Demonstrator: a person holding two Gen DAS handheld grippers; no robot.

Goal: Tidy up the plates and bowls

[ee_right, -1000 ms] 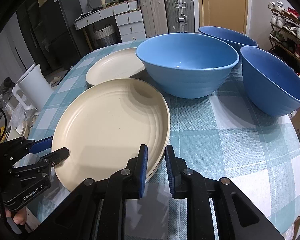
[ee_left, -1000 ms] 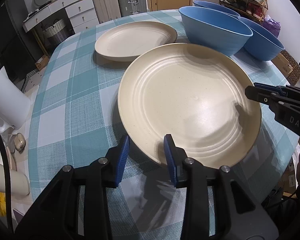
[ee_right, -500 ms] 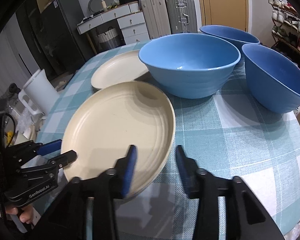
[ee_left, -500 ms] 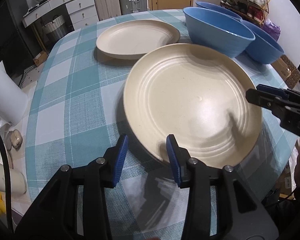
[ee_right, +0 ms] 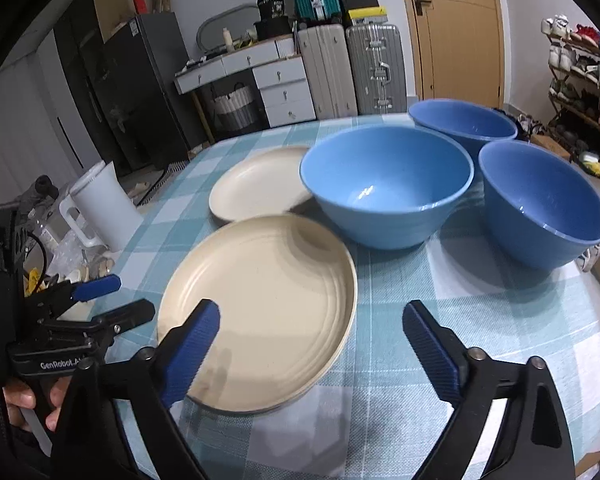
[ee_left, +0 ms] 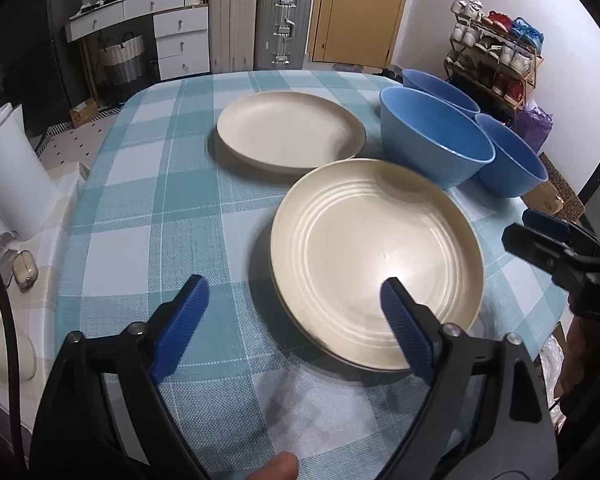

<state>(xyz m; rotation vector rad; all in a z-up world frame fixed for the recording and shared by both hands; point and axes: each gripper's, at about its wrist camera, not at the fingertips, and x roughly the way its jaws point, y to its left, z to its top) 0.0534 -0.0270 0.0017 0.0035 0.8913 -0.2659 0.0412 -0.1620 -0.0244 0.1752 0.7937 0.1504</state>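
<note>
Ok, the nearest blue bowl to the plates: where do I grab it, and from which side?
Take the middle blue bowl by its rim, one finger inside and one outside, coming from the near open side. It stands upright, its walls flare too wide to span, and the other bowls crowd its far and right sides.

Landmark: near plate [ee_left: 376,256], flat on the table [ee_left: 148,200], close to its near edge. Behind it, slightly left, second plate [ee_left: 288,132], the two rims just beside each other; touching or not, cannot tell. Behind-right of near plate, nearest bowl [ee_left: 432,140], just beside its far rim. Two more bowls beyond: one [ee_left: 508,160] right of the nearest bowl, one [ee_left: 440,88] behind it. Jug [ee_left: 12,176] well left of near plate, off the table.
</note>
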